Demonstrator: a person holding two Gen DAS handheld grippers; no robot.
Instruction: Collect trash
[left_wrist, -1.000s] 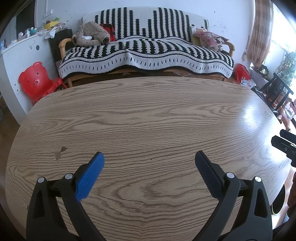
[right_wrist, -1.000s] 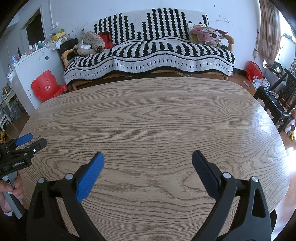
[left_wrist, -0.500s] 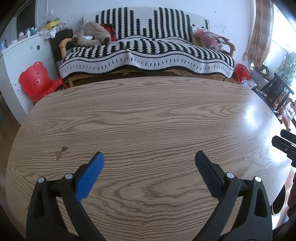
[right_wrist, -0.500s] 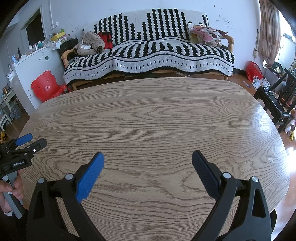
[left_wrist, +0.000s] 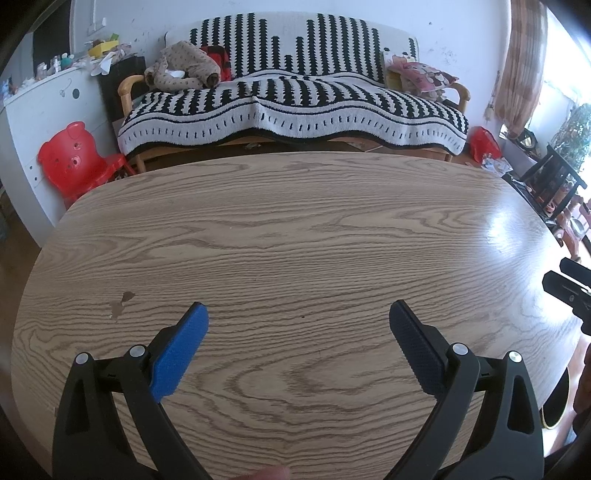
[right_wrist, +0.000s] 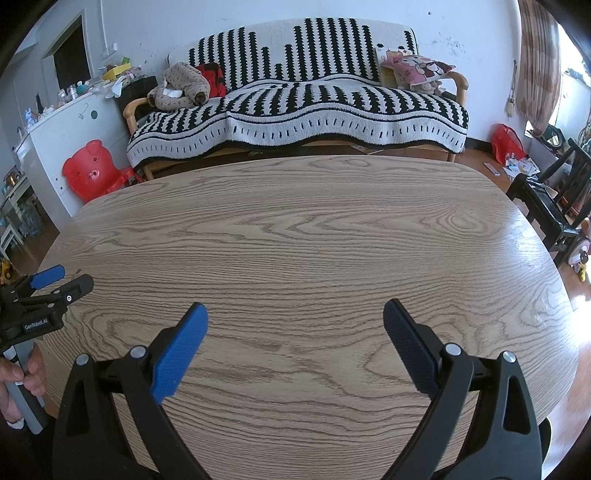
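Held low and level over the near edge of the wooden table (left_wrist: 295, 240), side by side: left gripper (left_wrist: 297, 325) spread wide, nothing between its blue pads; right gripper (right_wrist: 295, 325) likewise wide and bare. Left hand (right_wrist: 22, 376) wrapped round the grey handle, seen from the right wrist. No trash visible on the tabletop; only a small chipped mark (left_wrist: 120, 304) left of the left gripper. Striped sofa (left_wrist: 291, 107) beyond the far edge.

The table (left_wrist: 295, 240) lay bare before both spread grippers; only the sofa (left_wrist: 291, 107) stood beyond its far edge.
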